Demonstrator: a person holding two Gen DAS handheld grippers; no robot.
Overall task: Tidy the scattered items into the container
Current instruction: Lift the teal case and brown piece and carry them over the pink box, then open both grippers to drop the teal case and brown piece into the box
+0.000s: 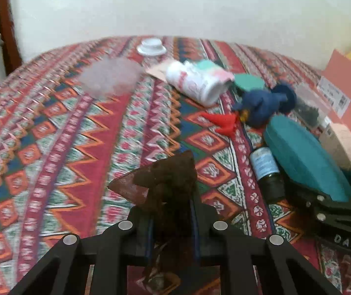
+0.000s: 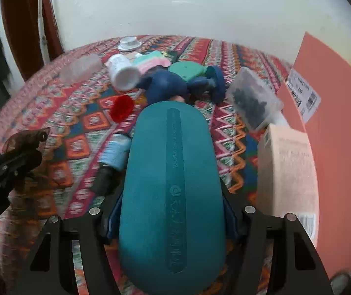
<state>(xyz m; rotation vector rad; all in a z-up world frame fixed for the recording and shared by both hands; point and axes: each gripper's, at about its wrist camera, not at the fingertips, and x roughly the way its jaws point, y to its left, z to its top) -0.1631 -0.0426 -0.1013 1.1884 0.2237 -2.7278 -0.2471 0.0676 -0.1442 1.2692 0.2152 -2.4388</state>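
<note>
Left claw (image 1: pixel 173 211) pinched on a brown translucent wrapper (image 1: pixel 160 179), held above the patterned cloth (image 1: pixel 64 147) covering the desk. Ahead, left to right: clear bag (image 1: pixel 111 76), white lid (image 1: pixel 151 46), white canister (image 1: pixel 195 82) lying on its side (pink print, unreadable), red cone (image 1: pixel 222 123), blue soft toy (image 1: pixel 261 108), dark dropper bottle (image 1: pixel 266 169) with a pale-blue label, blurred. Right claw (image 2: pixel 170 221) clamped on a teal case (image 2: pixel 173 191); embossed lettering runs along its lid, not legible. Right of it, a beige box (image 2: pixel 286 169), then the salmon cardboard container (image 2: pixel 343 147) bearing a barcode sticker (image 2: pixel 303 95). "DAS" shows on the right claw's arm in the left view.
</note>
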